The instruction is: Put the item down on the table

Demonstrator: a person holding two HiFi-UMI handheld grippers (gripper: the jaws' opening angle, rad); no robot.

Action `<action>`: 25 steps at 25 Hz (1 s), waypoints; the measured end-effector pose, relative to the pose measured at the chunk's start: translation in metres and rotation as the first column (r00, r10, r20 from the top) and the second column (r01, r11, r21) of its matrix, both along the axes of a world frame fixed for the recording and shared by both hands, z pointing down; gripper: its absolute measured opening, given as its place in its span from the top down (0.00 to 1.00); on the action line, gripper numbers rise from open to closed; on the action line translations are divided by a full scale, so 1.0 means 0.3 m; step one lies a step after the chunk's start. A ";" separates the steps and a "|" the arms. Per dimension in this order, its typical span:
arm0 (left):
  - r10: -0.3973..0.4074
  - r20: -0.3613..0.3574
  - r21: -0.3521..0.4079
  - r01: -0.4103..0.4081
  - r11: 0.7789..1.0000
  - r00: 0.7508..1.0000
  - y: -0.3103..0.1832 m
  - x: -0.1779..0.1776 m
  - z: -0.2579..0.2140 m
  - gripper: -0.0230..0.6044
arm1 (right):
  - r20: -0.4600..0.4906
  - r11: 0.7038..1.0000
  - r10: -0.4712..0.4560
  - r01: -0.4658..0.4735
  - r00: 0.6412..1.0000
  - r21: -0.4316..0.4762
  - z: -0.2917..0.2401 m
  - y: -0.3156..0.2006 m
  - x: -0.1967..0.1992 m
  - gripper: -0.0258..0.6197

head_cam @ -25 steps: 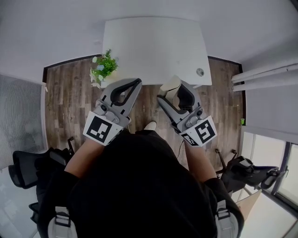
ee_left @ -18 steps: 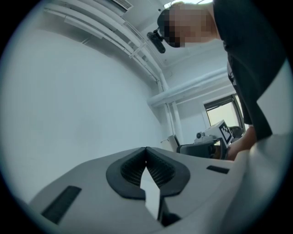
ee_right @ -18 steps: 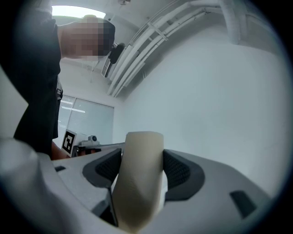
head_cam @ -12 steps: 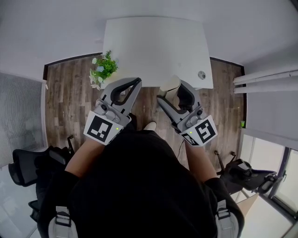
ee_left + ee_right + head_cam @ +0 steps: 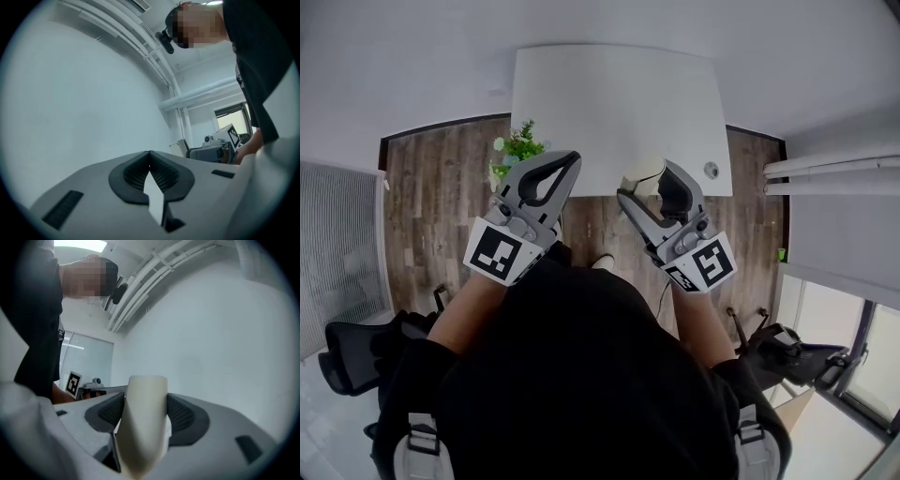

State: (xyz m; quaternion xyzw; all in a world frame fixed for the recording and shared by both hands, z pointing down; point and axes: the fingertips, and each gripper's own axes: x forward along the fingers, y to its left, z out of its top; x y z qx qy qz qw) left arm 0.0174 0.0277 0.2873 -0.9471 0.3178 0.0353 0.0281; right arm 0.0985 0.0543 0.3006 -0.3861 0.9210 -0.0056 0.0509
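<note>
The left gripper (image 5: pixel 573 157) is closed tip to tip with nothing between its jaws. The right gripper (image 5: pixel 649 184) is clamped on a cream item (image 5: pixel 639 174), held by the near edge of the white counter (image 5: pixel 609 94). A small green plant (image 5: pixel 517 148) shows beside the counter's near left corner.

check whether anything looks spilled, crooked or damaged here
Nothing stands out. The right gripper is shut on the cream item, held above the floor just short of the white table. The left gripper is shut with nothing in it. No spill or damage shows on the table.
</note>
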 end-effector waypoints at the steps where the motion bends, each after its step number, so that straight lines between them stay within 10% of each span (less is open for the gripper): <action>1: 0.007 0.000 0.003 -0.007 1.000 1.000 -0.031 -0.018 -0.002 0.97 | -0.005 1.000 0.008 -0.008 1.000 -0.001 -0.002 -0.028 -0.017 0.51; 15: 0.109 -0.014 -0.010 -0.109 0.994 0.994 -0.463 -0.254 0.051 0.97 | -0.066 0.993 0.117 -0.119 0.991 -0.024 0.035 -0.435 -0.288 0.51; 25: 0.111 -0.007 -0.006 -0.111 0.994 0.994 -0.476 -0.252 0.064 0.97 | -0.090 0.987 0.154 -0.157 0.984 -0.030 0.040 -0.441 -0.283 0.51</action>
